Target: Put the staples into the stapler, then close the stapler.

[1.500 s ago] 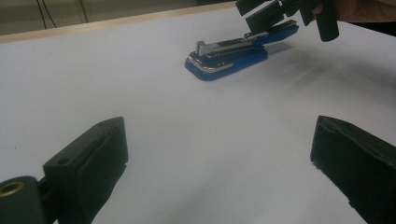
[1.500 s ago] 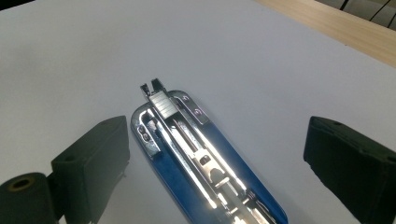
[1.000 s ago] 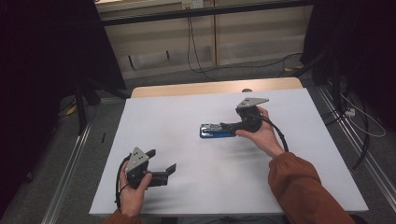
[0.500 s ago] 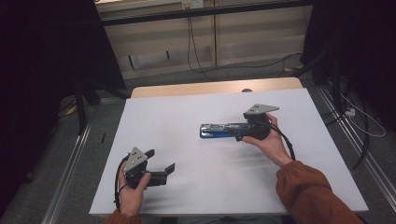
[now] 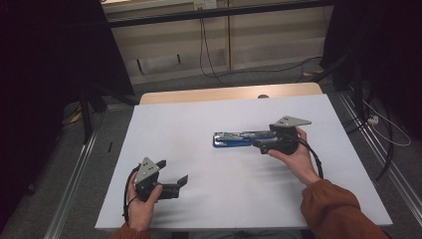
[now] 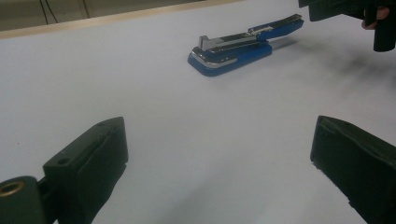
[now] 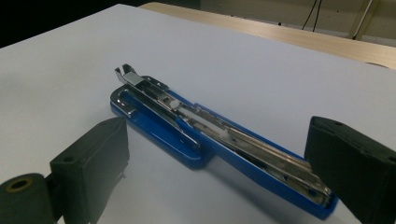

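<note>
1. The left gripper (image 5: 175, 175) sits well to the near left of the blue stapler (image 5: 238, 139), jaws spread wide and empty. In the left gripper view the stapler (image 6: 243, 45) lies far ahead, beyond bare white table (image 5: 199, 124).
2. The stapler lies flat, swung fully open, near the table's middle; its long axis runs left to right, straight toward the right gripper.
3. The right gripper (image 5: 260, 144) is much the nearer, at the stapler's right end. Its jaws stand wide apart, flanking that end (image 7: 299, 186) without pinching it. Closing there looks like the likely next move.
</note>
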A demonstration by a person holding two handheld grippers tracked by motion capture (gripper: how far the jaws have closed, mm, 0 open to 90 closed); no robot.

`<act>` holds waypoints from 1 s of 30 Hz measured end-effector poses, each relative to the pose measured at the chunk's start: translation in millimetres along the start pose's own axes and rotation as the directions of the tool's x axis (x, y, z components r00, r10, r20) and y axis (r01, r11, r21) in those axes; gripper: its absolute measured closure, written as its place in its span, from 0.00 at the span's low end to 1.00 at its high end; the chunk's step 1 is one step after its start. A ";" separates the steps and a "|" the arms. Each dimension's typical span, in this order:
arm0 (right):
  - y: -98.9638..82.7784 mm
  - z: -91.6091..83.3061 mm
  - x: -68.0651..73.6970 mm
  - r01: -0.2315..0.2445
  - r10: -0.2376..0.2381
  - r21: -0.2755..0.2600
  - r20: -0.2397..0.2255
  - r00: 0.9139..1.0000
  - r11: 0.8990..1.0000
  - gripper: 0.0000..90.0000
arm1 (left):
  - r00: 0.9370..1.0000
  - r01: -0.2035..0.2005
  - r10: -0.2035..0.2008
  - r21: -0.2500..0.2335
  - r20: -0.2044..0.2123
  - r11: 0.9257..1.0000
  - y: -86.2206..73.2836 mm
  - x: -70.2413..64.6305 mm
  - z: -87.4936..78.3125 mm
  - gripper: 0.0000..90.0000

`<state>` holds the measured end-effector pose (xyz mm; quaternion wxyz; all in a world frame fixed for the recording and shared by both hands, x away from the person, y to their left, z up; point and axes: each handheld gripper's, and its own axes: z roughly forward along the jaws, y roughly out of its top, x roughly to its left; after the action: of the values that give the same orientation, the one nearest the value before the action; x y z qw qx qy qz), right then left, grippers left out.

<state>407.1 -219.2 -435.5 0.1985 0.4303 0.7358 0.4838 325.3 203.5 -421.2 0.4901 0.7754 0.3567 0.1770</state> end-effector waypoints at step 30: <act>-19.6 -33.4 -6.7 -0.013 0.013 0.007 0.051 0.999 1.000 0.20 | 0.999 -0.005 0.004 0.006 0.053 1.000 19.2 -8.1 32.5 0.10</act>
<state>378.5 -246.0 -438.5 0.2124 0.4481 0.7296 0.4710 347.3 171.9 -418.4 0.4966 0.7821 0.3424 0.1564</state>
